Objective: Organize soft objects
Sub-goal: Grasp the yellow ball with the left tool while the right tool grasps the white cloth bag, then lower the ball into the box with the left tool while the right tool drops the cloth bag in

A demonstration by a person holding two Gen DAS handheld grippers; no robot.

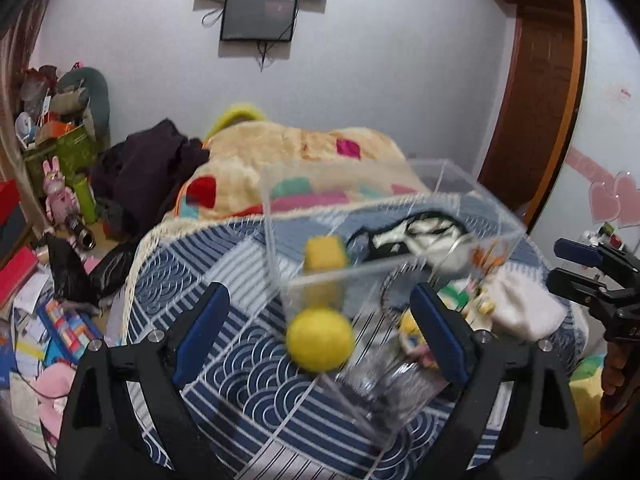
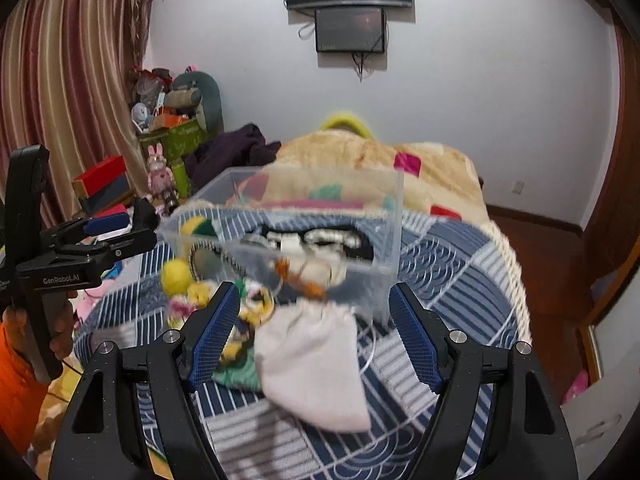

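Note:
A clear plastic box (image 1: 400,216) stands on the blue patterned bedspread (image 1: 248,364); it also shows in the right wrist view (image 2: 304,216). A yellow sponge (image 1: 325,254) and a black-and-white soft item (image 1: 416,234) lie inside it. A yellow felt ball (image 1: 320,339) lies just in front of the box, between the open jaws of my left gripper (image 1: 322,332). My right gripper (image 2: 312,332) is open over a white cloth pouch (image 2: 316,364), not touching it. Small colourful soft toys (image 2: 240,312) lie to its left, next to the ball (image 2: 176,276).
A beige blanket (image 1: 288,152) and dark clothes (image 1: 148,168) cover the far bed. Floor clutter, boxes and a pink bunny toy (image 1: 58,196) lie at the left. A wooden wardrobe (image 1: 536,92) stands at the right, screens hang on the wall (image 1: 260,16).

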